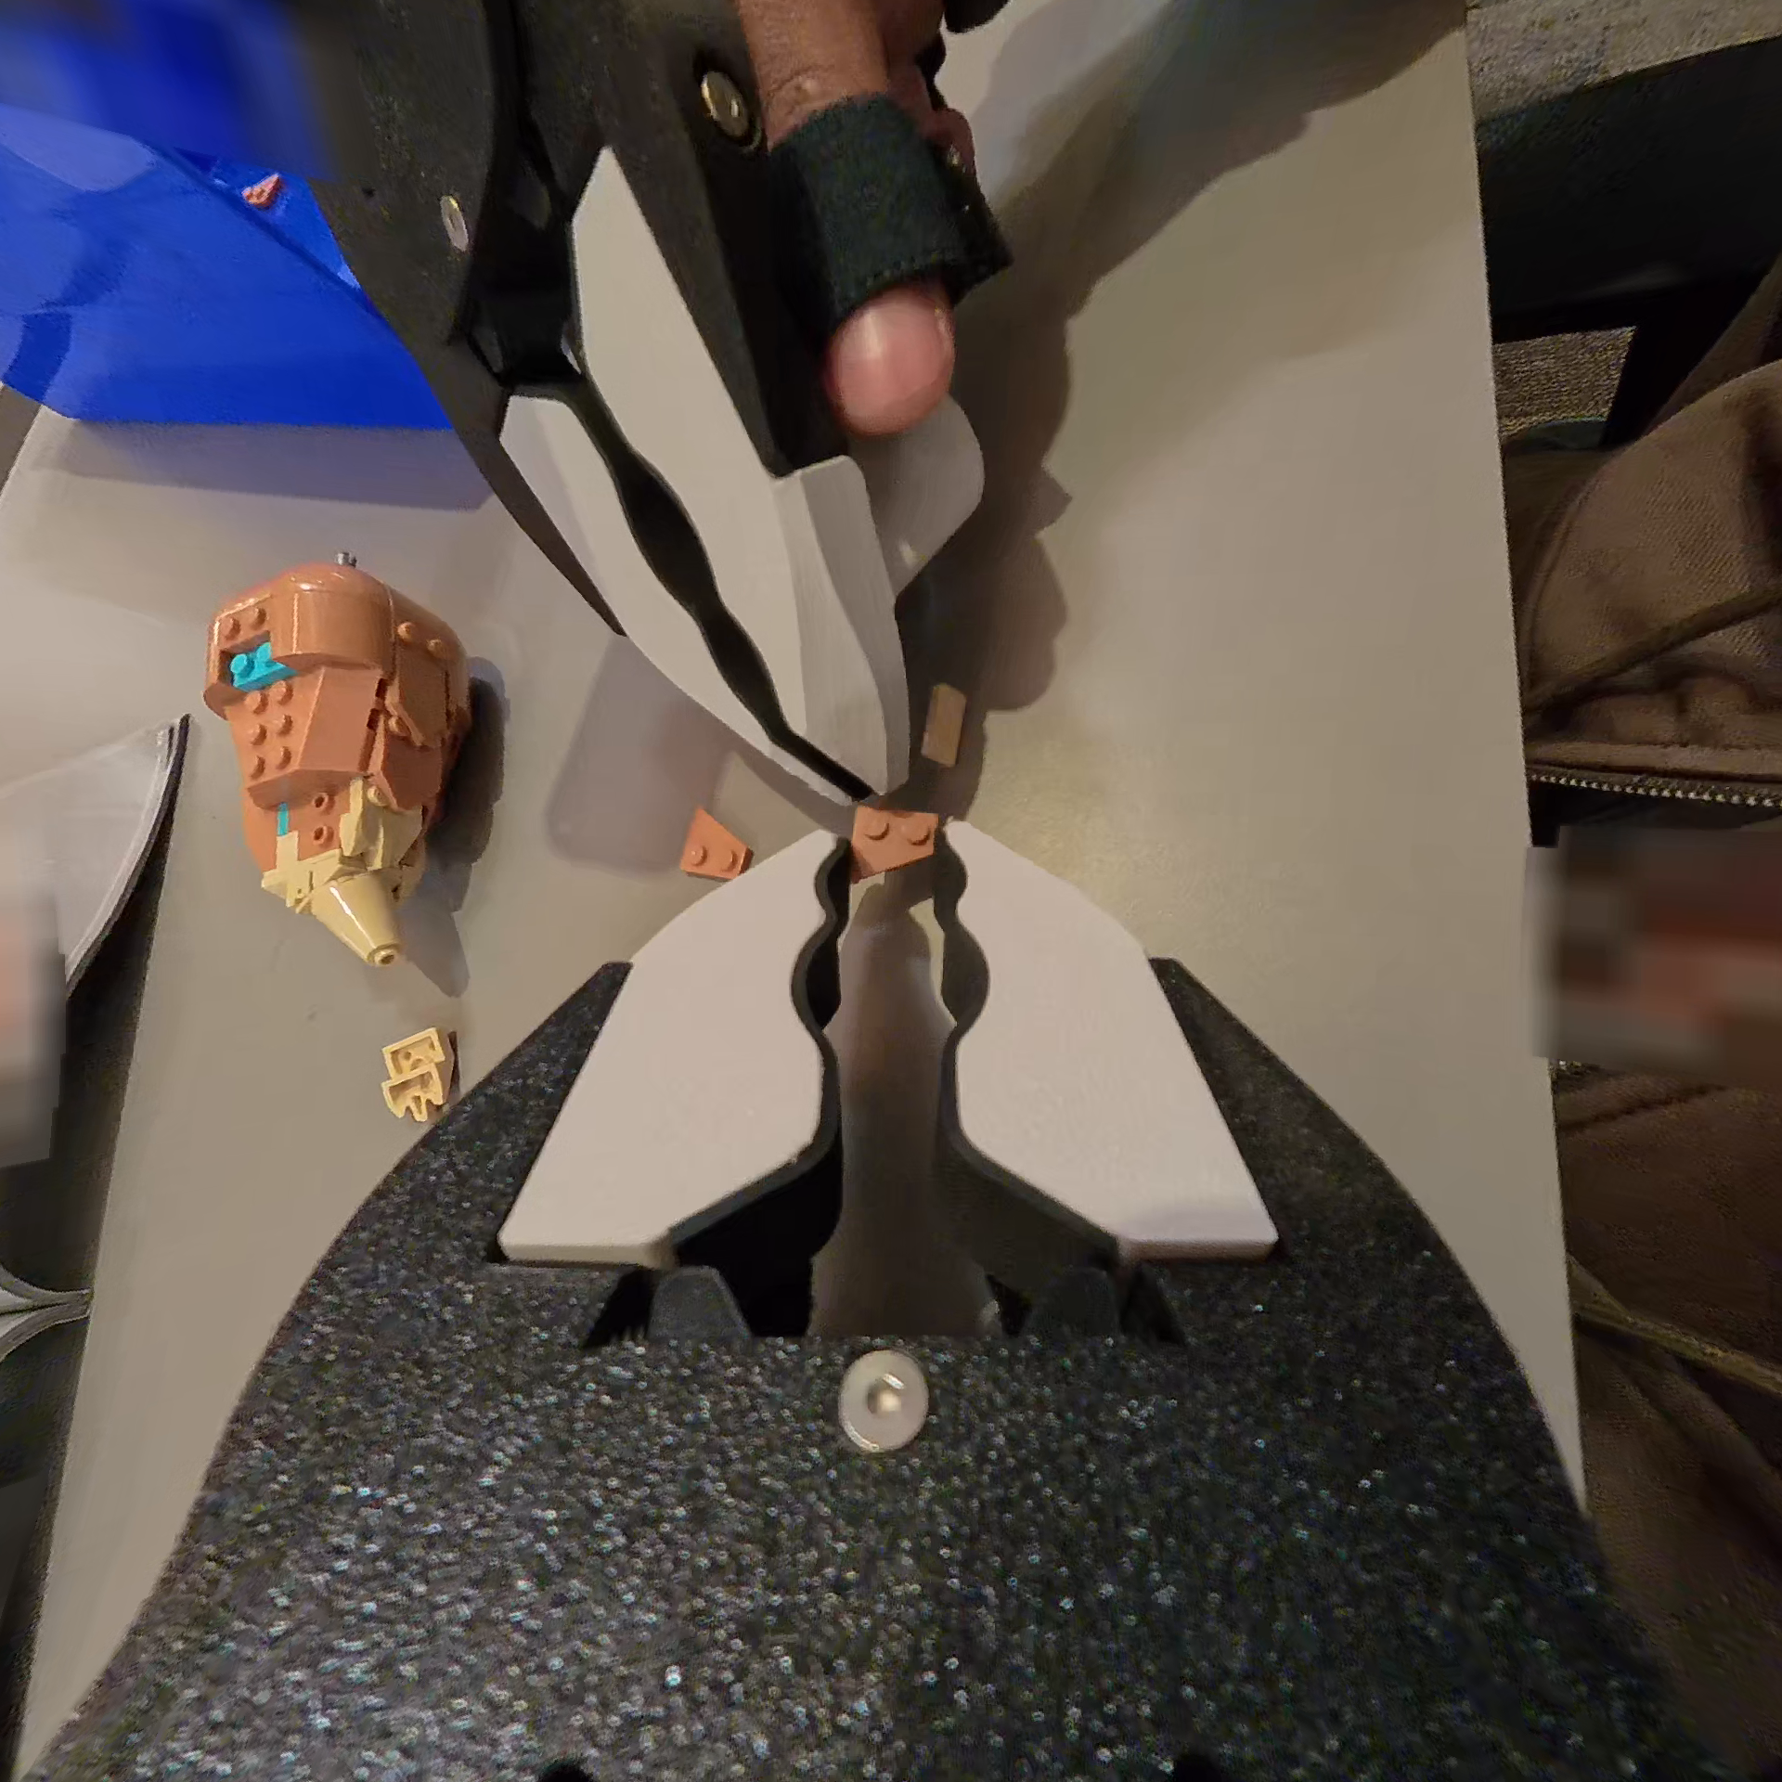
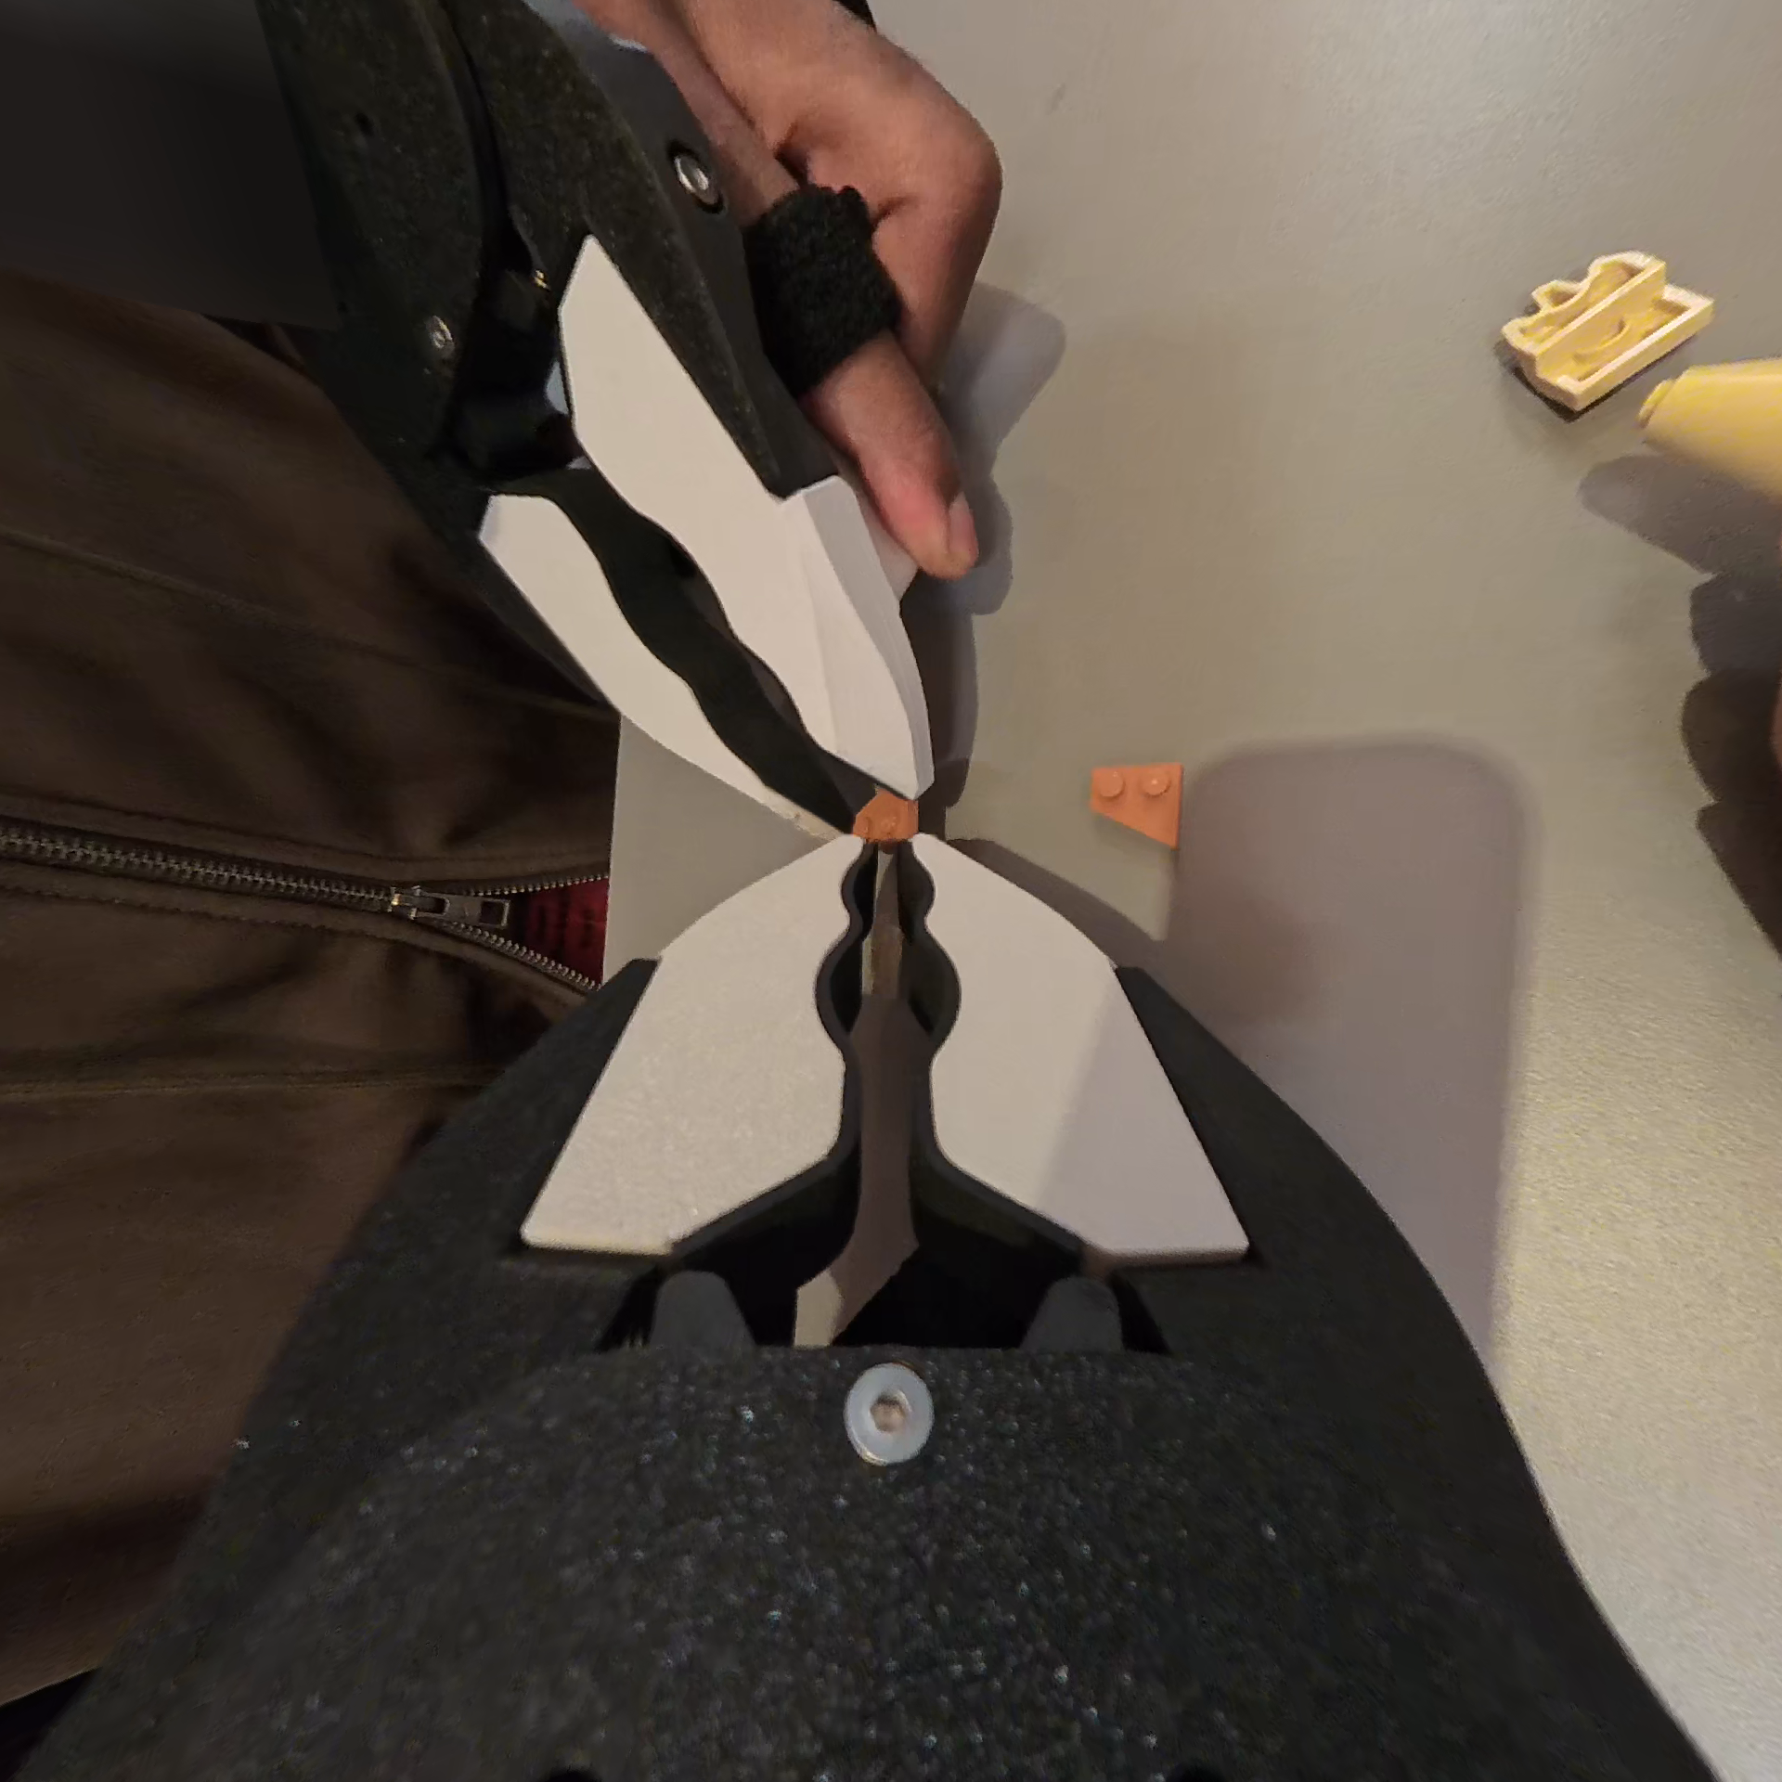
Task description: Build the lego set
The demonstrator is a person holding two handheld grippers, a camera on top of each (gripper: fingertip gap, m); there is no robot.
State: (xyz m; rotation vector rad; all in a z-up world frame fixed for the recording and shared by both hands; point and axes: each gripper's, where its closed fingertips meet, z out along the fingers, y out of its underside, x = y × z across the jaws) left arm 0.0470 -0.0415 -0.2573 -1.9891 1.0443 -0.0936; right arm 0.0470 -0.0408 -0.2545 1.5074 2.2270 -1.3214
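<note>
A small orange wedge plate [image 1: 895, 837] is held between both grippers just above the white table [image 1: 1254, 627]. My left gripper [image 1: 897, 837] is shut on its two sides. My right gripper [image 1: 876, 793] comes down from above and pinches the plate's upper edge. In the right wrist view the plate [image 2: 885, 822] sits at my right gripper's tips [image 2: 887, 841], with the left gripper [image 2: 873, 808] meeting it from above. The partly built orange and tan model [image 1: 328, 762] lies to the left, its tan cone [image 2: 1716, 424] at the right edge of that view.
A second orange wedge plate [image 1: 714, 849] [image 2: 1143, 800] lies on the table close by. Tan bracket pieces [image 1: 419, 1075] [image 2: 1601, 328] and a tan tile [image 1: 943, 723] lie loose. A blue container [image 1: 193, 289] stands at the back left, and a booklet [image 1: 96, 849] lies at the left. A person's brown jacket [image 2: 241, 675] is at the table edge.
</note>
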